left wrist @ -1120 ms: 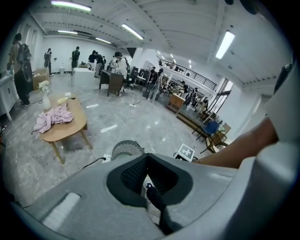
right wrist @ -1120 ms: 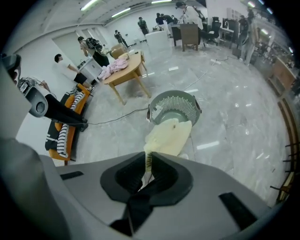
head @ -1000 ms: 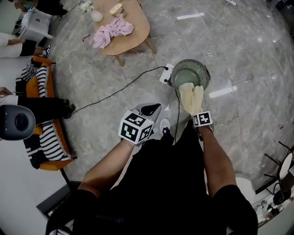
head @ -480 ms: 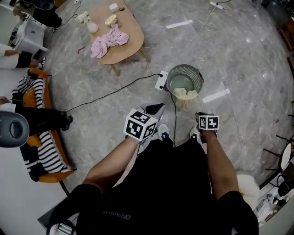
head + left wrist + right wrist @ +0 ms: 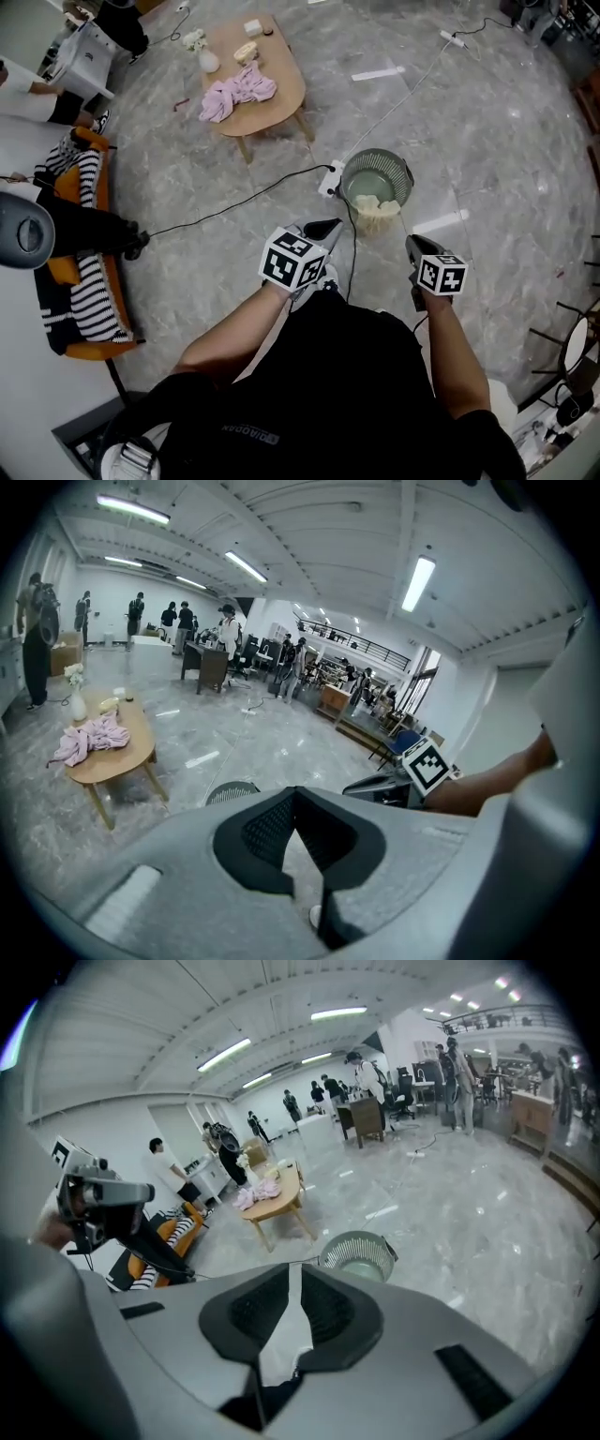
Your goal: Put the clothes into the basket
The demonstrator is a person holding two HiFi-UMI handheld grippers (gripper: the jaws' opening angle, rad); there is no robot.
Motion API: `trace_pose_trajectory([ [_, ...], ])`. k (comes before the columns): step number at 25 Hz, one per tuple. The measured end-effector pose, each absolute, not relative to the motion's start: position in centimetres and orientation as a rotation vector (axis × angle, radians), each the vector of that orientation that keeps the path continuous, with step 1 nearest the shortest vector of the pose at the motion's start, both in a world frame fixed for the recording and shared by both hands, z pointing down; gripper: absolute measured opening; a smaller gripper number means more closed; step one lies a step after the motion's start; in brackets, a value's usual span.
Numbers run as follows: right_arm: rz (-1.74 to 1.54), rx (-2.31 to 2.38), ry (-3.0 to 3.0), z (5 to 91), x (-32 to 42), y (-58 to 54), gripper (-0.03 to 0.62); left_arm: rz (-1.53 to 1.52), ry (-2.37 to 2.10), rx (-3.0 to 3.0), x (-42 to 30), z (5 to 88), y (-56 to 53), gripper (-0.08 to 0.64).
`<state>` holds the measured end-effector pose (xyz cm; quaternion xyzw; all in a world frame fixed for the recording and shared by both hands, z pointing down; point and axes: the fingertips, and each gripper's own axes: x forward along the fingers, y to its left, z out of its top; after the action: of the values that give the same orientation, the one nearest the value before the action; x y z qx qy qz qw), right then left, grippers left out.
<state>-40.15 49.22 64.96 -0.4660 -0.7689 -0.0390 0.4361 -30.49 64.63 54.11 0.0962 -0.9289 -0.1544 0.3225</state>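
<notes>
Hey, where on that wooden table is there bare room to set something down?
On the oval wooden table, the end nearest the round slatted basket is bare, past the crumpled pink garment. The far end is crowded: white vase, cream lump, small white box.

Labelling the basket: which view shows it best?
Head view: the basket is whole from above, cream garment draped over its rim. Right gripper view shows it smaller, base hidden. Left gripper view: only its top edge.
</notes>
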Motion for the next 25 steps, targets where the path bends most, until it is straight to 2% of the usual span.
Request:
trace_pose_trajectory([
  [10, 0.105, -1.364, -1.932, 56.0, -36.7, 42.8, 0.020, -0.455, -2.494, 0.235, -30.5, 51.4, 54.6, 0.000],
  [25, 0.087, -1.582, -1.905, 53.0, -31.1, 34.4, 0.015, -0.465, -2.518, 0.107, -25.0, 51.2, 43.9, 0.000],
])
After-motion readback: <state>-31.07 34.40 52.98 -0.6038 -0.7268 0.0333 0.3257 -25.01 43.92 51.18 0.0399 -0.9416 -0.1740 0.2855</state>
